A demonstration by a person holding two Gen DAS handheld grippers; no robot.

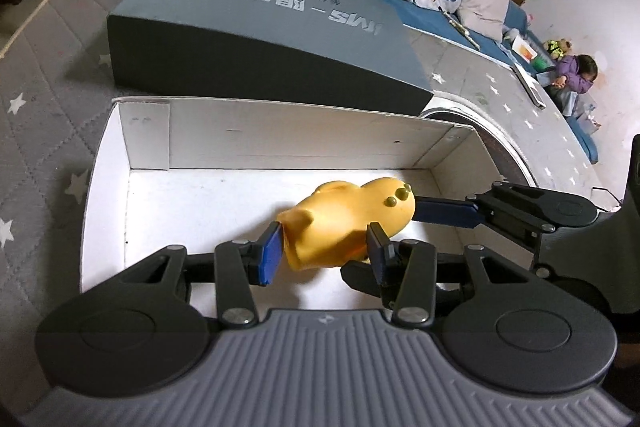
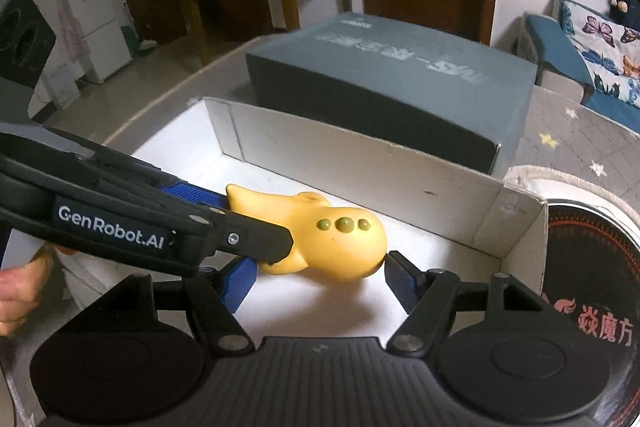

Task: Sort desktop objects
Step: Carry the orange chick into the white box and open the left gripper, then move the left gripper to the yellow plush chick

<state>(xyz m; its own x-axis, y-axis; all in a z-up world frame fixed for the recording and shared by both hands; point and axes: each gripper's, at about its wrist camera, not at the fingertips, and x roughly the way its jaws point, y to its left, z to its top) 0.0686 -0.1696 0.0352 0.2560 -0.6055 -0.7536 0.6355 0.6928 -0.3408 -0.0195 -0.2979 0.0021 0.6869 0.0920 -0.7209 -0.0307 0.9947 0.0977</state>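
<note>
A yellow rubber toy (image 1: 344, 223) with three green dots lies low inside an open white cardboard box (image 1: 280, 143). My left gripper (image 1: 326, 255) is shut on the toy's lower body, one blue pad on each side. In the right wrist view the left gripper (image 2: 256, 221) comes in from the left, clamped across the toy (image 2: 340, 247) in the white box (image 2: 360, 163). My right gripper (image 2: 320, 279) stands open around the toy's rounded head end, its pads wide apart. One right fingertip (image 1: 444, 211) reaches the head from the right in the left wrist view.
A dark grey box lid (image 1: 260, 27) (image 2: 392, 83) lies right behind the white box. A round black tin (image 2: 592, 267) sits at the box's right end. A grey quilted star cover (image 1: 48, 87) spreads underneath. A hand (image 2: 20, 287) holds the left gripper. A person (image 1: 576, 75) sits far right.
</note>
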